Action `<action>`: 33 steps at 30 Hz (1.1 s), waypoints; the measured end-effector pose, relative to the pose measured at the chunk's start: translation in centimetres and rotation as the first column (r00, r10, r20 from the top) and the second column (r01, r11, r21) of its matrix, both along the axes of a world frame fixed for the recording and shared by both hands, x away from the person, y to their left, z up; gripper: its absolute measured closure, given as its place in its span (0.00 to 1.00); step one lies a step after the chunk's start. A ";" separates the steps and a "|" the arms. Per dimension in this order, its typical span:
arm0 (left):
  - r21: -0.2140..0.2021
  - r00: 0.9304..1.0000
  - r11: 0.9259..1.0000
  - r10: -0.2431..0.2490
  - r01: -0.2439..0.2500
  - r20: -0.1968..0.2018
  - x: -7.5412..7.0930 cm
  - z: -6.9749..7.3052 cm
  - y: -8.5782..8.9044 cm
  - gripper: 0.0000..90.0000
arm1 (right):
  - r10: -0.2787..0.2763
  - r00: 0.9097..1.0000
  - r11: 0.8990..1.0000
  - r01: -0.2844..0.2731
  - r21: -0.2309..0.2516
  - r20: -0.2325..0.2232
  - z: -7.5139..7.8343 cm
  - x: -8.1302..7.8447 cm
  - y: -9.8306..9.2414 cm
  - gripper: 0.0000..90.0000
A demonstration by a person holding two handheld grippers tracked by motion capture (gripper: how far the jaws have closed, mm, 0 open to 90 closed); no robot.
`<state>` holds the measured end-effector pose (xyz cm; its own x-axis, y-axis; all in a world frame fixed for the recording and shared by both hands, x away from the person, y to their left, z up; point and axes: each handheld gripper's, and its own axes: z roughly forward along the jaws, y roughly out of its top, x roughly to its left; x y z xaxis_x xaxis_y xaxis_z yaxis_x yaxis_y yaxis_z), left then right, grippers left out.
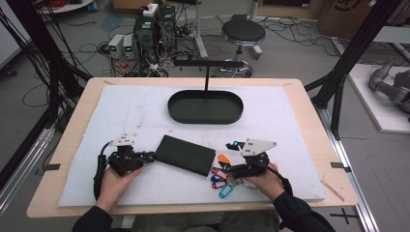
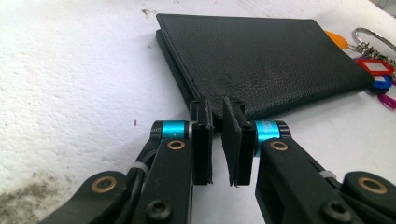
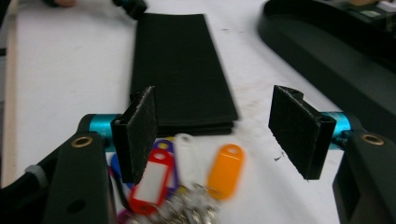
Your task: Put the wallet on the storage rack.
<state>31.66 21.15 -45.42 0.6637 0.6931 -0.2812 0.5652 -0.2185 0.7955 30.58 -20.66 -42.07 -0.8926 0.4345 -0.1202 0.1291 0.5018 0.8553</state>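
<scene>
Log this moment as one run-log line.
left gripper: nearly shut, at wallet corner, grip unclear | right gripper: open above key tags | tray: empty | surface: white mat

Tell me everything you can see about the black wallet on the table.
The black wallet is flat, long and rectangular, with a grained, leather-like cover and a folded edge showing layers. It lies closed on the white mat, turned at an angle. The left gripper is nearly shut at its near corner; whether it pinches it I cannot tell. The bunch of coloured key tags lies at its other end.
</scene>
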 end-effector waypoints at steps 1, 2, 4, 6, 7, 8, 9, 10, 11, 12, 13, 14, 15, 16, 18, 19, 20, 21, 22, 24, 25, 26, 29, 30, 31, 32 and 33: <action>0.000 1.000 1.000 0.000 0.000 0.000 0.0 0.0 0.0 0.91 | 0.012 1.000 1.000 -0.012 -0.006 -0.002 -0.1 -0.1 0.4 0.38; -0.005 1.000 1.000 0.002 -0.002 -0.005 -0.1 0.0 0.0 0.91 | 0.032 0.999 0.999 -0.032 -0.028 0.000 -0.3 -0.1 1.1 0.40; -0.007 1.000 1.000 0.003 -0.003 -0.008 -0.1 0.0 0.0 0.91 | 0.065 0.998 0.995 -0.064 -0.071 0.011 -0.7 -0.3 2.1 0.43; -0.007 1.000 1.000 0.004 -0.004 -0.009 -0.2 0.0 0.0 0.91 | 0.076 0.997 0.993 -0.075 -0.096 0.013 -0.9 -0.4 2.6 0.44; -0.007 1.000 1.000 0.001 -0.001 -0.007 -0.2 0.0 0.0 0.91 | 0.084 0.996 0.990 -0.082 -0.114 0.008 -1.1 -0.4 3.0 0.45; -0.009 1.000 1.000 0.002 -0.002 -0.010 -0.2 0.0 0.0 0.91 | 0.091 0.996 0.986 -0.090 -0.138 -0.003 -1.4 -0.4 3.7 0.45; -0.012 1.000 1.000 0.003 -0.003 -0.013 -0.3 0.0 0.0 0.91 | 0.098 0.995 0.985 -0.097 -0.144 -0.005 -1.5 -0.4 4.0 0.46; -0.012 1.000 1.000 0.001 -0.001 -0.015 -0.3 0.0 0.0 0.91 | 0.098 0.995 0.985 -0.097 -0.144 -0.005 -1.5 -0.4 4.0 0.46; -0.012 1.000 1.000 -0.001 0.001 -0.016 -0.3 0.0 0.0 0.91 | 0.106 0.994 0.982 -0.105 -0.155 -0.001 -1.6 -0.4 4.2 0.47; -0.013 1.000 1.000 -0.002 0.002 -0.017 -0.3 0.0 0.0 0.91 | 0.113 0.994 0.979 -0.111 -0.169 0.004 -1.7 -0.5 4.6 0.47; -0.013 1.000 1.000 -0.002 0.002 -0.018 -0.3 0.0 0.0 0.91 | 0.120 0.993 0.975 -0.118 -0.188 -0.002 -1.8 -0.5 4.9 0.48; -0.015 1.000 1.000 -0.002 0.001 -0.020 -0.3 0.0 0.0 0.91 | 0.129 0.992 0.970 -0.126 -0.206 0.005 -1.9 -0.5 5.2 0.49; -0.017 1.000 1.000 -0.002 0.001 -0.021 -0.3 -0.1 0.1 0.91 | 0.132 0.991 0.966 -0.128 -0.227 0.003 -2.0 -0.7 5.6 0.49; -0.017 1.000 1.000 -0.002 0.002 -0.022 -0.3 -0.1 0.1 0.91 | 0.138 0.990 0.957 -0.132 -0.257 0.007 -2.1 -0.7 5.9 0.50; -0.019 1.000 1.000 -0.003 0.002 -0.023 -0.3 -0.1 0.1 0.91 | 0.150 0.988 0.943 -0.131 -0.305 0.040 -2.3 -0.9 6.5 0.52; -0.020 1.000 1.000 -0.003 0.002 -0.023 -0.3 -0.1 0.1 0.91 | 0.144 0.988 0.937 -0.117 -0.329 0.060 -2.3 -0.9 6.7 0.57; -0.020 1.000 1.000 -0.003 0.003 -0.023 -0.4 -0.1 0.1 0.91 | 0.144 0.988 0.937 -0.117 -0.329 0.060 -2.3 -0.9 6.7 0.57; -0.021 1.000 1.000 -0.004 0.003 -0.021 -0.4 -0.1 0.1 0.91 | 0.156 0.985 0.931 -0.122 -0.344 0.073 -2.3 -0.9 6.7 0.58; -0.021 1.000 1.000 -0.003 0.003 -0.021 -0.4 -0.1 0.1 0.90 | 0.158 0.984 0.930 -0.120 -0.348 0.082 -2.3 -0.9 6.7 0.59; -0.021 1.000 1.000 -0.005 0.004 -0.018 -0.4 -0.1 0.1 0.90 | 0.170 0.981 0.928 -0.129 -0.351 0.089 -2.3 -1.1 6.7 0.65; -0.020 1.000 1.000 -0.009 0.009 -0.016 -0.4 -0.1 0.1 0.90 | 0.173 0.981 0.928 -0.131 -0.348 0.090 -2.2 -1.1 6.6 0.70; -0.020 1.000 1.000 -0.009 0.009 -0.016 -0.4 -0.1 0.1 0.90 | 0.173 0.981 0.928 -0.131 -0.348 0.090 -2.2 -1.1 6.6 0.70; -0.015 1.000 1.000 -0.020 0.019 -0.008 -0.4 -0.1 0.0 0.89 | 0.173 0.983 0.939 -0.143 -0.313 0.068 -1.7 -0.8 6.0 0.84; -0.013 1.000 1.000 -0.023 0.022 -0.006 -0.5 -0.1 -0.1 0.89 | 0.173 0.983 0.939 -0.143 -0.313 0.068 -1.7 -0.8 6.0 0.84; -0.017 1.000 0.999 -0.028 0.028 -0.001 -0.5 -0.1 -0.1 0.87 | 0.166 0.984 0.945 -0.140 -0.296 0.066 -1.5 -0.7 5.8 0.86; -0.021 1.000 0.999 -0.029 0.029 0.010 -0.5 0.0 -0.1 0.79 | 0.154 0.987 0.962 -0.141 -0.236 0.037 -1.0 -0.3 5.2 0.88; -0.037 0.999 0.999 -0.015 0.017 0.051 -0.5 0.1 -0.2 0.72 | 0.152 0.988 0.969 -0.142 -0.202 0.033 -0.8 0.0 4.9 0.88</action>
